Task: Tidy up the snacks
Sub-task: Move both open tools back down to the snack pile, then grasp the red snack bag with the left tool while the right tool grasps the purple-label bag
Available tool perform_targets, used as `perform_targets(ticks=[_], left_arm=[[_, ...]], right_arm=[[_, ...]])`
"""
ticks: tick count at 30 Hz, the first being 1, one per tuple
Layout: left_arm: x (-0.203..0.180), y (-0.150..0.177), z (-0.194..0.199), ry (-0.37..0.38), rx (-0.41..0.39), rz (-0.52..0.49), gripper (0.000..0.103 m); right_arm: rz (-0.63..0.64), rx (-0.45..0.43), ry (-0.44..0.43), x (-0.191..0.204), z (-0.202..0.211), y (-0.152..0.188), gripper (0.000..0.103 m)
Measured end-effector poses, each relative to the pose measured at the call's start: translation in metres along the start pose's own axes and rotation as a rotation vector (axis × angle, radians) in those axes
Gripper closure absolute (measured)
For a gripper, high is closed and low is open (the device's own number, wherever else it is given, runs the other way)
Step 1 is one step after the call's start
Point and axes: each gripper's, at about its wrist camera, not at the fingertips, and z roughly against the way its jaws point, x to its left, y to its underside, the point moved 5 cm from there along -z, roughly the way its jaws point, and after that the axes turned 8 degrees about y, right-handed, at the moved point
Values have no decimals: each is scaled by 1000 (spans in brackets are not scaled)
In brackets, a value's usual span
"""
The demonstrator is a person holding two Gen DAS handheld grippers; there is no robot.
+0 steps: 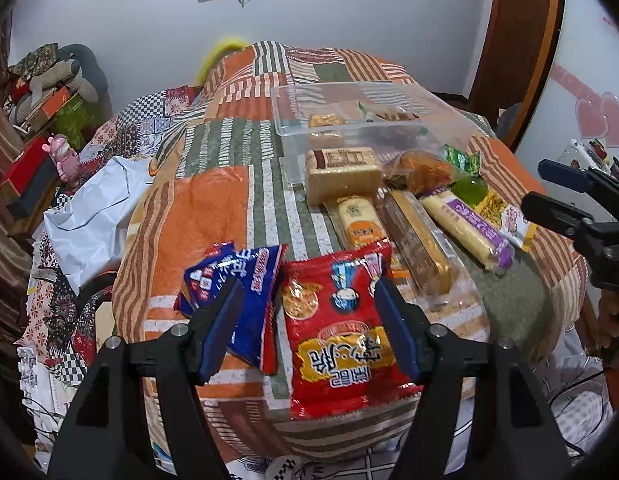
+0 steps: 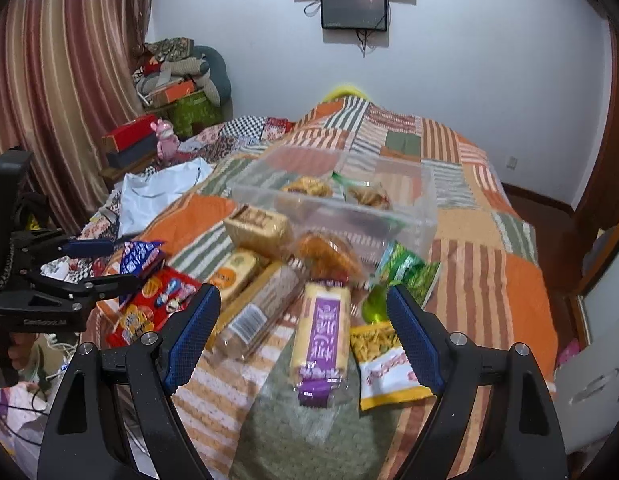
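Most of the snacks are still outside the clear plastic box [image 2: 393, 216]; I count only two or three small packets inside it, so by my reckoning the sorting has barely begun. Under my right gripper [image 2: 303, 338] lies the purple-banded cake bar [image 2: 320, 334], its long axis running straight away from me toward the box, label end nearest me, between the open jaws but not touched by them. Just beside it on the right sits a yellow packet [image 2: 383, 364], on the left a long brown biscuit pack [image 2: 255, 312] angled toward the box. My left gripper [image 1: 309, 330] hangs open and holds nothing over the red snack bag [image 1: 341, 340], which lies lengthwise away from me, print upside down, with a blue bag [image 1: 245, 284] overlapping its left edge. Everything rests on the striped patchwork blanket [image 1: 213, 208], the box at the far end of the heap.
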Motion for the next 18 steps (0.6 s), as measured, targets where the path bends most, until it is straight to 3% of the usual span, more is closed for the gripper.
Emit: perform_targets(ticks=[8, 15, 18], left_arm=[[-15, 17, -17, 33, 49, -4, 32], [-18, 27, -32, 90, 91, 49, 32], [-16, 29, -40, 79, 103, 63, 32]], right_arm=[[-29, 50, 0, -5, -13, 25, 21], [-36, 81, -30, -6, -20, 34, 39], [-43, 95, -48, -7, -25, 36, 44]])
